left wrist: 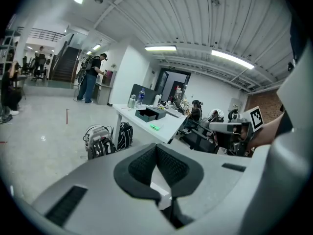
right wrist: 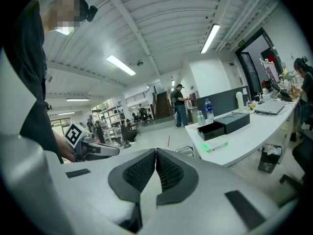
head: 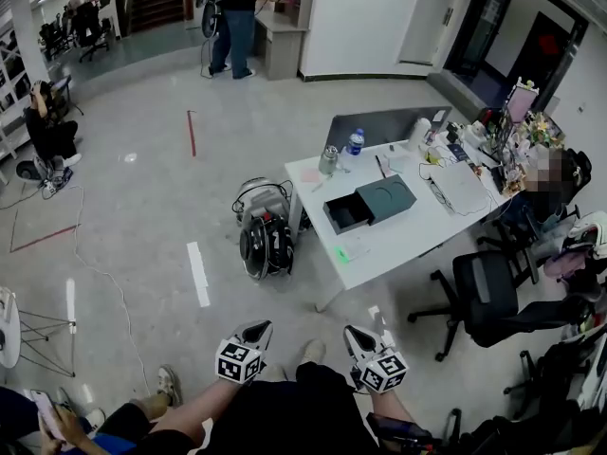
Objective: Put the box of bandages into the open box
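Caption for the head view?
Left claw and right claw, both shut, far from the table holding the open box.

we can read no text, number or brand anywhere. the green sign (right wrist: 241,43) and the box of bandages (head: 343,253) near the front edge of the table (head: 417,237) are too small to read; the marker cubes (head: 239,361) bear only black-and-white square patterns.

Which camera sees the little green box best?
The right gripper view: the box of bandages looks biggest and clearest there. The head view shows it only as a tiny green speck, and so does the left gripper view.
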The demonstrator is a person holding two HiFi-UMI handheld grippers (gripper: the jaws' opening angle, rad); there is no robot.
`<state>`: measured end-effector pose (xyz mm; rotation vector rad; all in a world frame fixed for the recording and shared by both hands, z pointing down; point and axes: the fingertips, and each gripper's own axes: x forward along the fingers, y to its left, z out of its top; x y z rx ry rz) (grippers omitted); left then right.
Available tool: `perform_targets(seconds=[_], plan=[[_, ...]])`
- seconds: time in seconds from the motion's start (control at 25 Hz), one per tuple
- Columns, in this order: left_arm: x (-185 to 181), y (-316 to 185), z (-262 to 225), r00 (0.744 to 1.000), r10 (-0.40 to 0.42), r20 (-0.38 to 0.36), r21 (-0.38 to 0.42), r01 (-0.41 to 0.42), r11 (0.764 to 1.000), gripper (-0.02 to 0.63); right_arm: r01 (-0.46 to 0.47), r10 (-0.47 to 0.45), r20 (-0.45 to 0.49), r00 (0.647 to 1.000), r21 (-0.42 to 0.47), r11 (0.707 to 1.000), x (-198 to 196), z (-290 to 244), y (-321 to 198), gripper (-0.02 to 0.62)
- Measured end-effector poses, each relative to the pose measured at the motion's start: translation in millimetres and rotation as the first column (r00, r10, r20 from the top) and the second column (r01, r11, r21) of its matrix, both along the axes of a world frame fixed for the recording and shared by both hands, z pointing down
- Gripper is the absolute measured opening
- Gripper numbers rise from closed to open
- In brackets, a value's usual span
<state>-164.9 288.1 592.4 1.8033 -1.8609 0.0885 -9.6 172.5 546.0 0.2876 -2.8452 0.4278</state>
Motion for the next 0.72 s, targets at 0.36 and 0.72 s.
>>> perform_targets(seconds=[0.36, 0.72], plan=[[-20, -30, 12, 1.0, -0.019, 0.008, -0.033, 0.019, 0.999, 0.008, 0.037, -0.037, 0.006, 0.999, -0.025, 0.999, -31, 17, -39, 0.028], [-36, -115, -6, 0.999, 0.019, 0.047, -0.038, -0.017, 0.999, 0.008, 0.038, -0.037, 0.052, 0.998, -0.028, 0.999, -55, 6, -120, 0.027]])
